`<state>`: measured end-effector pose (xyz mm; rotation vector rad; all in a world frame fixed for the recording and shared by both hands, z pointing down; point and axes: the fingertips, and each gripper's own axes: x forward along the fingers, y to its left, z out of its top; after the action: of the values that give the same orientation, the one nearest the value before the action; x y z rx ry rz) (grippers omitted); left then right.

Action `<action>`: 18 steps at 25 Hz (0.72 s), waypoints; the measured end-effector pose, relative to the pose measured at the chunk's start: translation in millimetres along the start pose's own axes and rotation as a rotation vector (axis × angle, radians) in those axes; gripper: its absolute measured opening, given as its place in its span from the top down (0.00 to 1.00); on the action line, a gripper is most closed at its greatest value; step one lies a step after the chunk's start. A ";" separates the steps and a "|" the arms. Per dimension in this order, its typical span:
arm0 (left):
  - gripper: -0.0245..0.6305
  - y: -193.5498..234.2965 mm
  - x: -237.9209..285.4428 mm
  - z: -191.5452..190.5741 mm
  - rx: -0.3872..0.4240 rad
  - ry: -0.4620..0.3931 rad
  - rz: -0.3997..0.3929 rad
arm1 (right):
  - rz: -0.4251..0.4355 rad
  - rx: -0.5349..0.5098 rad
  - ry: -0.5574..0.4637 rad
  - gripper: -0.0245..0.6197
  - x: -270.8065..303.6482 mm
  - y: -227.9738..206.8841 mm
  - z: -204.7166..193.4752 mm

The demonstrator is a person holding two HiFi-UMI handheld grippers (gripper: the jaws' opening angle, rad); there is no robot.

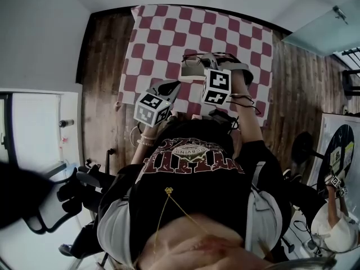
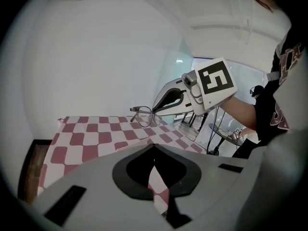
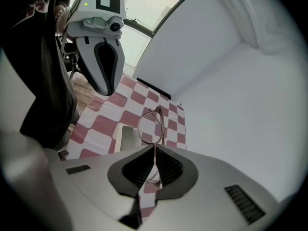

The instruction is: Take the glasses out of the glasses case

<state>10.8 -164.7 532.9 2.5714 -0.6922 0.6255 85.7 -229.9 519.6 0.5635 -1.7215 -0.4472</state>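
Note:
The thin-rimmed glasses [image 3: 151, 125] hang in the air, pinched by one arm in my right gripper [image 3: 154, 150], which is shut on them. Under them, on the red-and-white checked cloth [image 3: 103, 124], lies the pale glasses case [image 3: 126, 137], open. In the head view the right gripper [image 1: 206, 61] holds the glasses [image 1: 211, 55] just above the case [image 1: 191, 68] near mid-table. My left gripper [image 1: 170, 85] hovers to the left of the case, shut and holding nothing. From the left gripper view, the glasses [image 2: 144, 115] show at the right gripper's fingertips [image 2: 161, 109]; the left gripper [image 2: 154, 150] is shut.
The cloth-covered table [image 1: 163, 32] stands on a dark wooden floor [image 1: 104, 66] against a white wall. A black chair [image 1: 62, 198] is at the lower left. Another person [image 1: 334, 218] sits by a round table [image 1: 340, 151] at the right.

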 end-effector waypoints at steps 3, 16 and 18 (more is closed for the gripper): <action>0.96 -7.6 7.1 -0.8 0.009 0.010 -0.033 | -0.011 0.011 -0.001 0.92 -6.5 -6.9 -0.2; 0.96 -8.8 16.8 -2.5 0.013 0.045 -0.072 | -0.064 0.018 0.001 0.92 -33.1 -29.7 -4.5; 0.96 -9.9 19.1 -4.8 0.015 0.055 -0.080 | -0.071 0.024 0.005 0.92 -34.8 -31.4 -5.8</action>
<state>29.6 -161.5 544.0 2.5710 -0.5658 0.6742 101.4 -234.8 475.3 0.6436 -1.7080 -0.4756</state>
